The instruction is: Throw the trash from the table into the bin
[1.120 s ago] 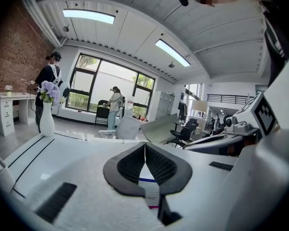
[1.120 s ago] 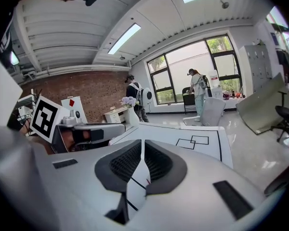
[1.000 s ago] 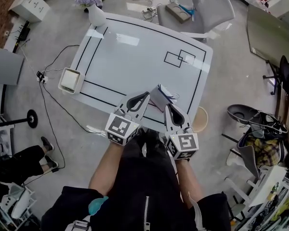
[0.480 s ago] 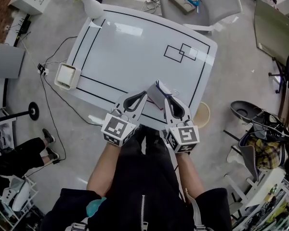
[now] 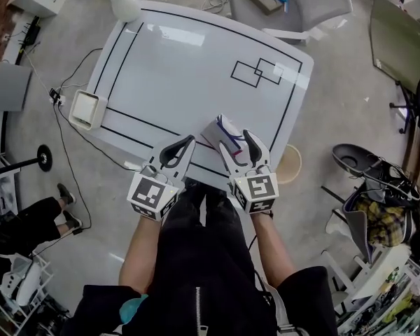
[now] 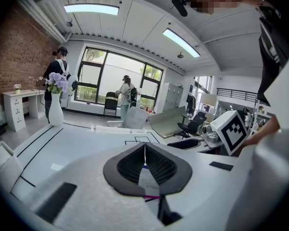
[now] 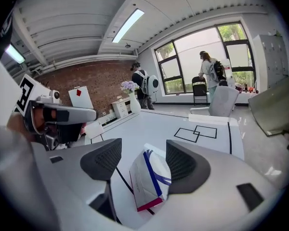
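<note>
the white desk (image 5: 189,68) carries a black taped border (image 5: 125,47) and two overlapping black rectangles (image 5: 257,71). a white vase of purple flowers (image 5: 123,5) stands on its far left corner. a white carton with blue stripes (image 5: 224,133) rests near the front edge, over the border line.

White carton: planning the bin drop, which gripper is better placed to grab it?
Probably right: the right gripper has just opened its fingers, which straddle the carton; the left gripper is shut.
</note>
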